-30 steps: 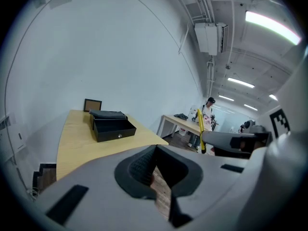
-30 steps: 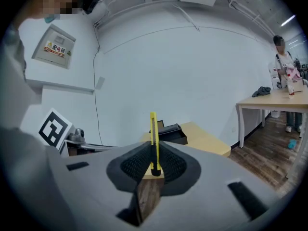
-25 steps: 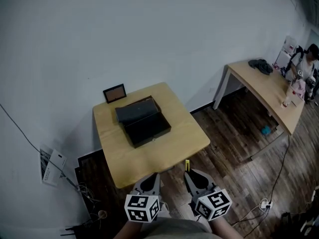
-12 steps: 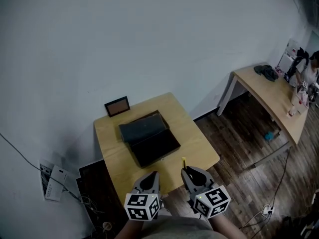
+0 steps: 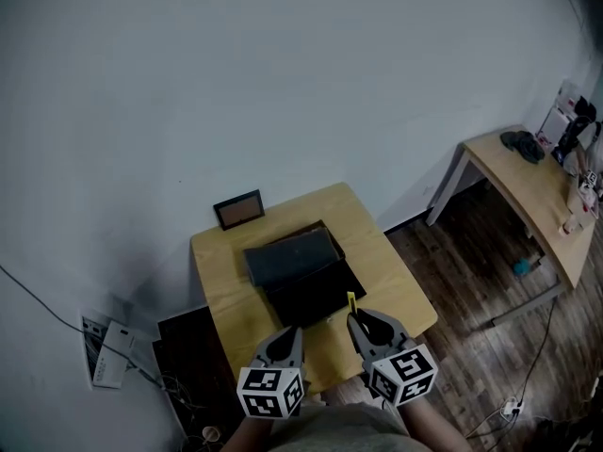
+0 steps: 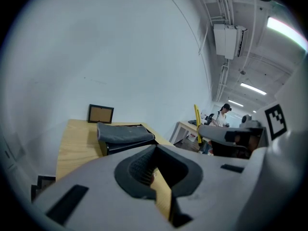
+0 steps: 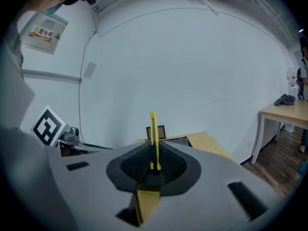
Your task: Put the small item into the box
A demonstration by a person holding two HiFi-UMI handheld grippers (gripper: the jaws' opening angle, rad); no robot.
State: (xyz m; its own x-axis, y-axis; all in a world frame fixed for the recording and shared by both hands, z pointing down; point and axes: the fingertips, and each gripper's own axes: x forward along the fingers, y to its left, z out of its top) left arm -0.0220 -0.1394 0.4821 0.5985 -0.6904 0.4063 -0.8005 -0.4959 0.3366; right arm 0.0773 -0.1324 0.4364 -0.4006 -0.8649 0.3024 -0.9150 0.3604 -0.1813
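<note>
A dark open box (image 5: pixel 303 273) lies on the small wooden table (image 5: pixel 219 269), its lid (image 6: pixel 124 133) leaning toward the wall. My right gripper (image 5: pixel 355 315) hovers at the table's near edge, just right of the box front. It is shut on a thin yellow item (image 7: pixel 153 139) that stands upright between the jaws; the same yellow item (image 5: pixel 351 301) pokes up in the head view. My left gripper (image 5: pixel 285 343) hangs beside it over the near edge, jaws together with nothing between them (image 6: pixel 153 174).
A small framed picture (image 5: pixel 239 209) stands at the table's back edge against the white wall. A second, longer wooden table (image 5: pixel 528 188) with clutter is at the right, and a person (image 6: pixel 222 114) is near it. Papers (image 5: pixel 105 350) and cables lie on the dark wood floor at the left.
The table and box have come closer beneath both grippers. The right gripper with the yellow item now sits over the table's near edge beside the box.
</note>
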